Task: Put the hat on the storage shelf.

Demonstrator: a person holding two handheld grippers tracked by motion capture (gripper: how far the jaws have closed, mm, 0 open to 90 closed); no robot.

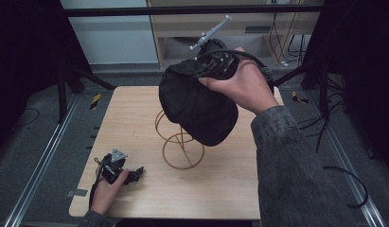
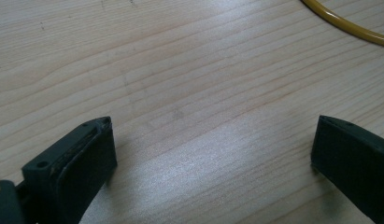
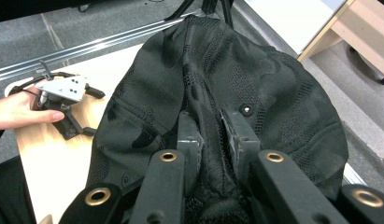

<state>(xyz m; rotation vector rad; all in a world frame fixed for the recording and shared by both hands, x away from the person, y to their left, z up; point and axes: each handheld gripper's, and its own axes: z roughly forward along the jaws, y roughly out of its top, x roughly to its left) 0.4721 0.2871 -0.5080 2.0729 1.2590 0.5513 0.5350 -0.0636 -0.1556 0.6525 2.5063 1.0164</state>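
A black mesh cap [image 1: 197, 104] hangs in the air above the middle of the wooden table [image 1: 130, 123]. My right gripper [image 1: 216, 64] holds it from the far side. In the right gripper view the jaws [image 3: 209, 116] are pinched on a fold of the cap [image 3: 273, 93]. Under the cap stands a yellow wire stand of stacked rings [image 1: 180, 142], its top hidden by the cap. My left gripper [image 1: 135, 174] rests on the table near the front left corner. Its jaws stand wide apart [image 2: 213, 135] over bare wood, with the stand's base ring [image 2: 339, 21] just ahead.
Metal rails [image 1: 40, 161] run along both sides of the table. Black stand legs [image 1: 83, 78] and cables [image 1: 343, 175] lie on the grey floor around it. A light wooden shelf unit [image 1: 220, 28] stands behind the table.
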